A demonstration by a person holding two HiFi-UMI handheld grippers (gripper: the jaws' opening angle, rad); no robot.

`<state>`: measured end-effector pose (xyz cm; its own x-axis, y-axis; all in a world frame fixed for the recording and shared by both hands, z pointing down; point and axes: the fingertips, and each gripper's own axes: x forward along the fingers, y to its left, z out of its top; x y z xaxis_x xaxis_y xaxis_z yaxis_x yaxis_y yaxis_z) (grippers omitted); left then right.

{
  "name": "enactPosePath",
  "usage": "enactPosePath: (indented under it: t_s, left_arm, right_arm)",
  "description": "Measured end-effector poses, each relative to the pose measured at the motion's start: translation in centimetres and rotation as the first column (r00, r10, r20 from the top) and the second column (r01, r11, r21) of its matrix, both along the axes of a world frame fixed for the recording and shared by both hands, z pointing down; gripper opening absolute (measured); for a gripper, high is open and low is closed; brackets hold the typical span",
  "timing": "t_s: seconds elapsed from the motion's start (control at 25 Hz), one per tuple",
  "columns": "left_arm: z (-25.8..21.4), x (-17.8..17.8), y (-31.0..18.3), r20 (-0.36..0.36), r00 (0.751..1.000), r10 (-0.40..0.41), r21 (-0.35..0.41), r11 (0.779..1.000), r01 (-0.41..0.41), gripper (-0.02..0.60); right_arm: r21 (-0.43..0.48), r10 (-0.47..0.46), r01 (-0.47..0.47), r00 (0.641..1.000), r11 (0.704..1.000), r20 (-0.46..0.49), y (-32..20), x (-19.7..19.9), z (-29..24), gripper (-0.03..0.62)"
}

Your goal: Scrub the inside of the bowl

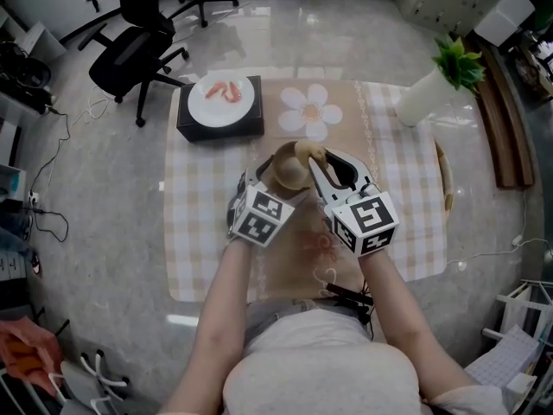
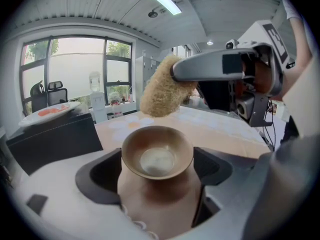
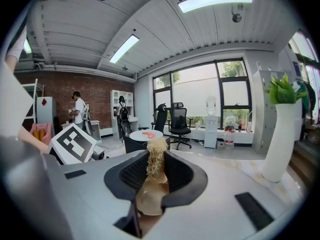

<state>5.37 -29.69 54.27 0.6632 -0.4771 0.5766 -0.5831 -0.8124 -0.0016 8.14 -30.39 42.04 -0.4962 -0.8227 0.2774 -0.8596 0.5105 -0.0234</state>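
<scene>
- Now the left gripper [image 2: 157, 170] clamps a small round tan glazed bowl [image 2: 157, 154] above the checked tablecloth [image 1: 206, 232].
- Right gripper [image 3: 156, 172] pinches a coarse straw-coloured fibre scrubber [image 3: 156, 158] — perhaps loofah — beside its rim.

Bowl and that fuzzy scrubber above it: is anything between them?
Nothing: the left gripper view shows a bare gap between the scrubber and the bowl.

On the table [image 1: 406, 206], a box [image 1: 186, 121] sits at the far left corner with a plate [image 1: 223, 102] on top of it. A vase [image 1: 421, 98] stands at the far right corner. Over the table's middle, the bowl [image 2: 157, 154] sits between the jaws of the left gripper [image 2: 155, 171]. The scrubber [image 2: 162, 91], clamped in the right gripper [image 3: 155, 171], hangs just above the bowl's far rim. A chair [image 1: 138, 46] stands on the floor beyond the far left corner.
</scene>
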Motion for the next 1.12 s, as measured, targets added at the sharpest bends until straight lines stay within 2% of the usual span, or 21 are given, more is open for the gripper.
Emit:
enactPosePath:
  t_s: [0.16,0.4,0.6,0.76,0.92,1.12]
  left_arm:
    - [0.0,0.0,0.1,-0.002,1.0,0.001,0.005,1.0,-0.001,0.448]
    - [0.0,-0.1,0.0,0.0,1.0,0.0,0.005,1.0,0.0,0.448]
    - [-0.1,0.0,0.0,-0.002,1.0,0.001,0.005,1.0,-0.001,0.448]
    - [0.0,0.0,0.0,0.0,1.0,-0.001,0.004,1.0,0.001,0.448]
    - [0.0,0.0,0.0,-0.002,1.0,0.0,0.003,1.0,0.0,0.448]
    - [0.0,0.0,-0.1,-0.002,1.0,-0.001,0.003,1.0,0.001,0.448]
  right_arm:
    - [-0.015,-0.098,0.099,0.992,0.995,0.082,-0.6,-1.3,-0.1,0.087]
    - [-0.072,-0.237,0.236,0.972,0.969,0.006,-3.0,-2.4,0.7,0.087]
    - [-0.197,-0.381,0.373,0.924,0.907,-0.007,-4.0,-4.3,1.7,0.086]
    - [-0.288,-0.447,0.416,0.893,0.862,-0.049,-4.1,-5.3,3.1,0.085]
    - [-0.297,-0.467,0.42,0.877,0.858,-0.111,-4.3,-5.5,4.1,0.084]
    - [-0.282,-0.447,0.399,0.885,0.873,-0.132,-4.9,-5.2,4.3,0.084]
